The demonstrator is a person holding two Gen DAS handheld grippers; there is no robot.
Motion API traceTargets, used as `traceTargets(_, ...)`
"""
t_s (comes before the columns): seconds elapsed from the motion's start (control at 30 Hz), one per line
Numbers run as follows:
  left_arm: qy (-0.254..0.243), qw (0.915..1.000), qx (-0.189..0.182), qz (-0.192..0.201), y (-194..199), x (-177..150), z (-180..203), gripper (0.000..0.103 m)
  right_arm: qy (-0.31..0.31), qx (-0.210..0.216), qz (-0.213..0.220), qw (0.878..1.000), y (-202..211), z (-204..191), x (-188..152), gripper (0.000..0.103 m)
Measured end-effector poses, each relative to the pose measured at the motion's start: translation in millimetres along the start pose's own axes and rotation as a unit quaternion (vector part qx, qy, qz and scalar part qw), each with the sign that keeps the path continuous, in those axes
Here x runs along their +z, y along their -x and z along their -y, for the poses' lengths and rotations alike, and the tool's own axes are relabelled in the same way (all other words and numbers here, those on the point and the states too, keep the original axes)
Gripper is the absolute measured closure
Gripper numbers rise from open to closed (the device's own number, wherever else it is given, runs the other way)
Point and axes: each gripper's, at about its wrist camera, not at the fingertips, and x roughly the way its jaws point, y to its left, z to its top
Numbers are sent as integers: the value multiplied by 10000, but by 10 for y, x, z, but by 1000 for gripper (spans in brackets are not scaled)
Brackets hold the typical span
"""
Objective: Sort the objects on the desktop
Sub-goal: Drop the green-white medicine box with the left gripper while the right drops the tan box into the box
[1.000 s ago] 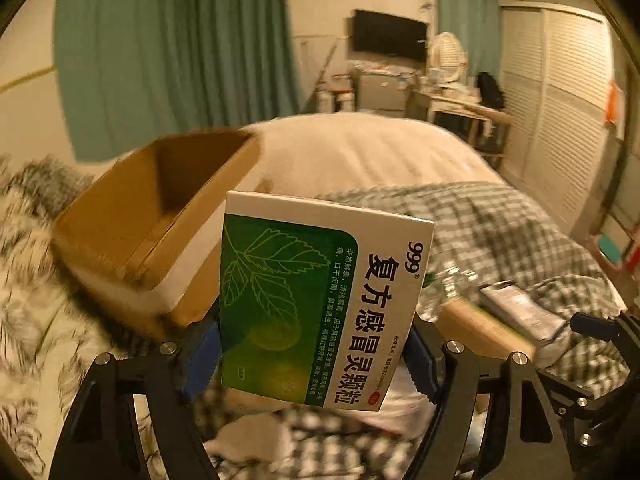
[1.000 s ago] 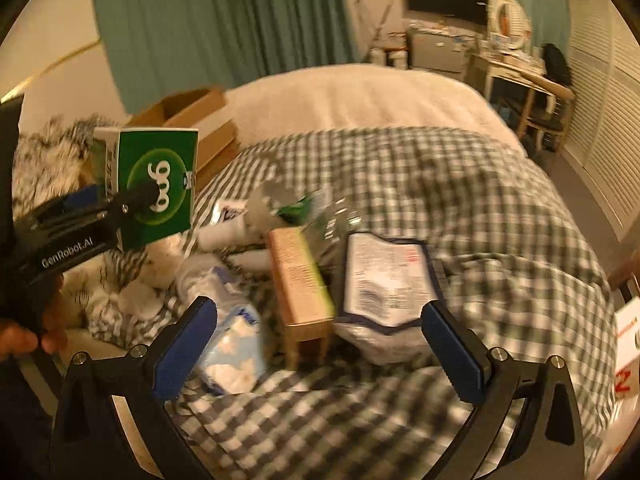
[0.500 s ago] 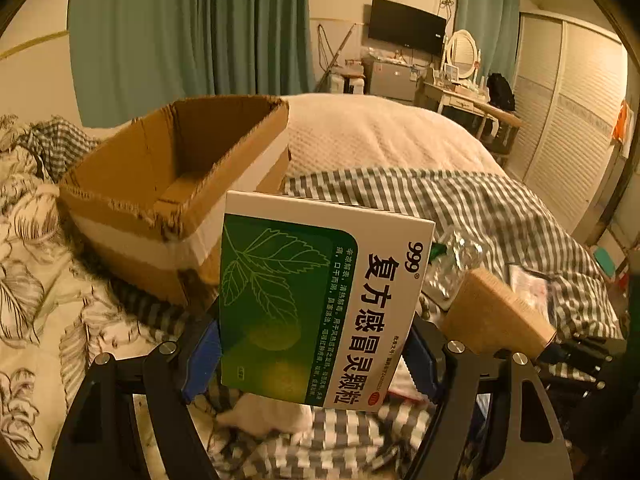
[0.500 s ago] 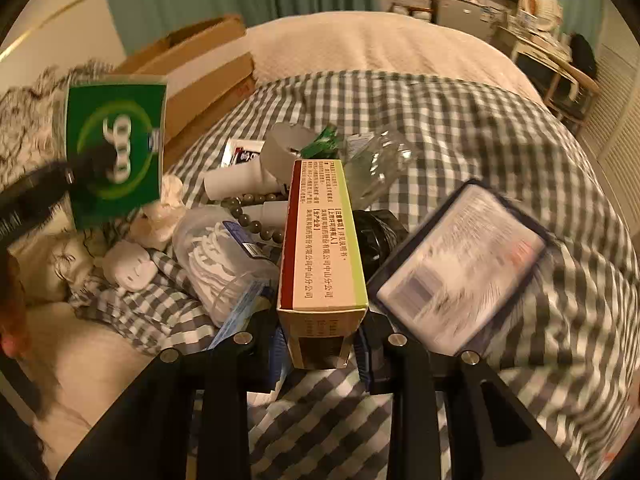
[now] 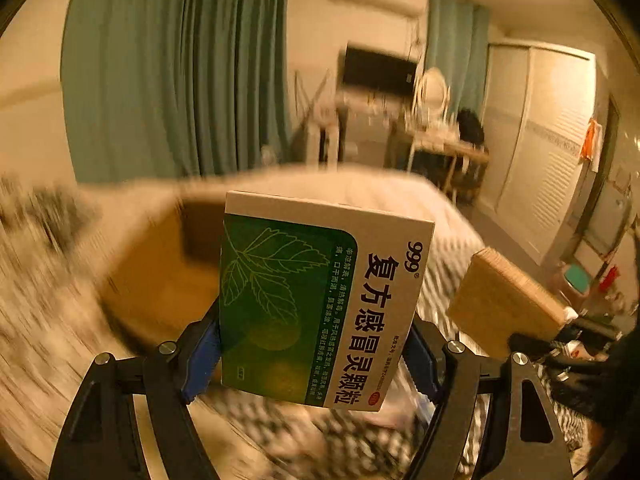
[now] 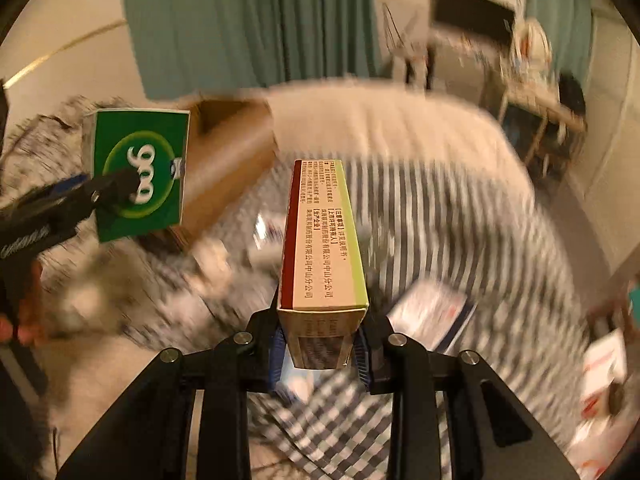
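My left gripper (image 5: 312, 360) is shut on a green and white 999 medicine box (image 5: 320, 300), held upright in the air before an open cardboard box (image 5: 160, 264). In the right wrist view the same medicine box (image 6: 140, 172) hangs at the left next to the cardboard box (image 6: 228, 164). My right gripper (image 6: 320, 352) is shut on a long tan medicine box (image 6: 320, 248), lifted above the checked bedspread (image 6: 460, 216). That tan box also shows at the right in the left wrist view (image 5: 504, 304).
Blurred small items and a white packet (image 6: 432, 312) lie on the bedspread under the right gripper. A floral blanket (image 5: 36, 300) lies left of the cardboard box. Green curtains, a desk (image 5: 440, 148) and wardrobe doors stand behind the bed.
My right gripper closed on the tan box and lifted it off the bed. Both grippers have risen and tilted up; the cardboard box sits lower in the left view.
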Motion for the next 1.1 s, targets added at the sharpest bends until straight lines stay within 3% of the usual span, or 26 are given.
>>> traceTargets(0.13, -11, 9994, 194, 286, 551, 654, 302, 23, 420, 55, 624, 9972, 615, -274, 598, 75)
traceTargets(0.17, 30, 9993, 223, 300, 589, 801, 181, 23, 523, 62, 731, 9959, 728, -354, 726, 75)
traceTargets(0.3, 149, 9983, 444, 360, 751, 1092, -121, 23, 829, 156, 989, 9915, 976, -722, 1113, 75)
traceTargets(0.4, 274, 9979, 497, 322, 807, 1072, -251, 23, 975, 263, 1077, 9890, 976, -970, 1221, 75)
traceTargets(0.43, 284, 9981, 460, 291, 744, 1055, -522, 23, 1004, 292, 1072, 9887, 941, -1033, 1248, 75)
traceTargets(0.47, 304, 9978, 531, 270, 730, 1039, -492, 23, 1010, 353, 1061, 9886, 890, -1076, 1253, 75)
traceTargets(0.53, 202, 9975, 618, 259, 556, 1010, -809, 23, 943, 522, 998, 9892, 757, -1170, 1244, 75)
traceTargets(0.57, 134, 9982, 537, 231, 377, 1089, -1261, 23, 929, 583, 961, 9893, 710, -1203, 1232, 75)
traceTargets(0.67, 366, 9982, 465, 43, 89, 1123, -1329, 23, 911, 736, 855, 9894, 480, -1317, 1198, 75)
traceTargets(0.73, 473, 9982, 380, 8, -321, 1188, -1900, 23, 920, 835, 775, 9892, 282, -1433, 1322, 75)
traceTargets(0.77, 515, 9976, 453, 45, -426, 1250, -1913, 23, 895, 907, 755, 9890, 156, -1504, 1438, 75)
traceTargets(0.83, 362, 9980, 487, 193, -854, 1445, -2518, 12, 829, 1041, 782, 9880, -9, -1603, 1671, 73)
traceTargets(0.87, 264, 9973, 645, 226, -947, 1527, -2541, 4, 792, 1061, 819, 9878, -65, -1630, 1790, 72)
traceTargets(0.9, 164, 9961, 841, 213, -1115, 1594, -2762, 0, 759, 1048, 838, 9880, -150, -1664, 1940, 49)
traceTargets(0.93, 131, 9943, 1044, 174, -1173, 1641, -2780, 0, 713, 1015, 774, 9893, -235, -1695, 2057, 16)
traceTargets(0.97, 149, 9942, 1064, 98, -1183, 1660, -2726, 0, 569, 962, 758, 9908, -298, -1686, 2156, 12)
traceTargets(1.03, 274, 9966, 777, -12, -1240, 1629, -2727, 0, 266, 824, 949, 9917, -281, -1591, 2228, 11)
traceTargets(1.1, 346, 9964, 761, -167, -1318, 1574, -2707, 0, 293, 846, 965, 9913, -247, -1538, 2195, 11)
